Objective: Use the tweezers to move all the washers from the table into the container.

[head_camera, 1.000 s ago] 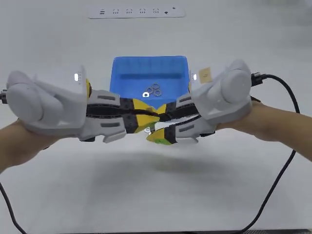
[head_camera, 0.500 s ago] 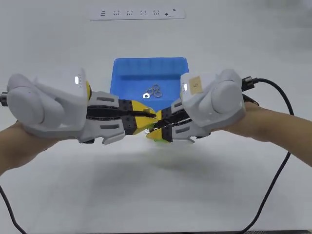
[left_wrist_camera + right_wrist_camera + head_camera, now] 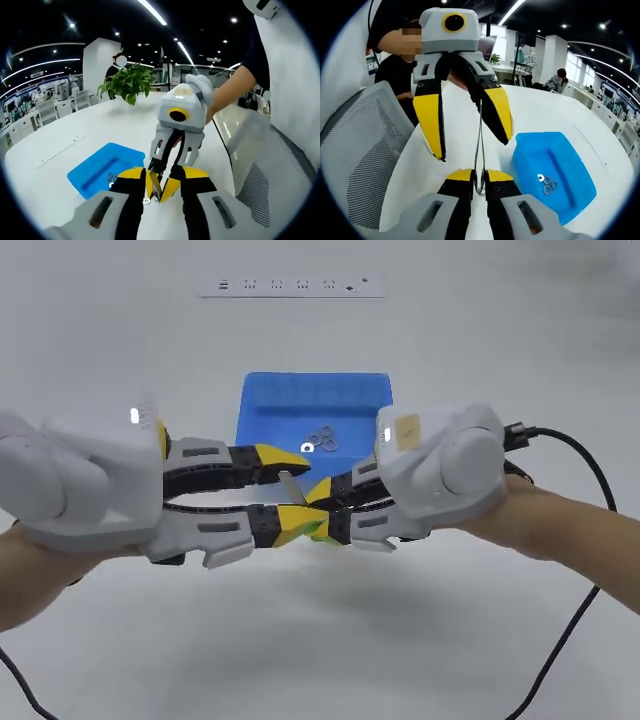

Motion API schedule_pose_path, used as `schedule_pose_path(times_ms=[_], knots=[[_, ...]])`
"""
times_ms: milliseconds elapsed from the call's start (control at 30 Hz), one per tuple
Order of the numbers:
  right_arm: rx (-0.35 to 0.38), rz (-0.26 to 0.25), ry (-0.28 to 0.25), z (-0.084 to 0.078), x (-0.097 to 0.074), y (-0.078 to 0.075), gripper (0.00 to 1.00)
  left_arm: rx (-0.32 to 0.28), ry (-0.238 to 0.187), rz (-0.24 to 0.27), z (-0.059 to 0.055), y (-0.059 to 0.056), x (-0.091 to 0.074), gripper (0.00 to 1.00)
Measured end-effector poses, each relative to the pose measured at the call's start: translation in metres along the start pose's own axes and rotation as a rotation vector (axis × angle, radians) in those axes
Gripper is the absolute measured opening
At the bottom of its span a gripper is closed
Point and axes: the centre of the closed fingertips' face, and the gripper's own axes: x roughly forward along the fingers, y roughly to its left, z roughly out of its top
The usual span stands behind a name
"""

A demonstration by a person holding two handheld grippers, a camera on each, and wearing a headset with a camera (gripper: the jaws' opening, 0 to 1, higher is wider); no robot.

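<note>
Thin metal tweezers (image 3: 480,135) run up from my right gripper (image 3: 479,177), which is shut on their lower end. In the head view the tweezers (image 3: 291,483) poke out between the spread yellow fingers of my left gripper (image 3: 305,492), which is open and does not touch them. The two grippers face each other tip to tip, just in front of the blue container (image 3: 262,400). Several washers (image 3: 320,438) lie together on its floor, and the right gripper view shows the washers (image 3: 546,184) too. In the left gripper view the tweezers (image 3: 156,186) stand between my left gripper's (image 3: 159,182) fingers.
A white power strip (image 3: 290,285) lies at the far edge of the white table (image 3: 320,640). A black cable (image 3: 585,570) trails from the right gripper toward the near right. A grey mesh chair (image 3: 360,165) and a potted plant (image 3: 127,82) are in the room behind.
My left gripper's jaws have spread apart from around the tweezers. My right gripper has rolled and moved in toward the left one, and now holds the tweezers alone.
</note>
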Motion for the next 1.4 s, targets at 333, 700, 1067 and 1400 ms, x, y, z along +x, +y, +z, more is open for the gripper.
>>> schedule_pose_path(times_ms=[333, 700, 1067, 1400], knots=[[-0.001, -0.043, -0.040, 0.021, -0.012, -0.002, 0.09, -0.102, -0.096, 0.095, 0.012, -0.002, -0.030, 0.47], [0.007, -0.084, -0.088, 0.045, -0.027, -0.009, 0.09, -0.154, -0.109, 0.189, 0.002, -0.001, -0.066, 0.58], [0.009, -0.126, -0.145, 0.069, -0.040, -0.038, 0.09, -0.200, -0.107, 0.256, -0.013, 0.004, -0.082, 0.71], [0.051, -0.174, -0.170, 0.066, -0.042, -0.074, 0.09, -0.228, -0.083, 0.287, -0.021, 0.010, -0.085, 0.90]])
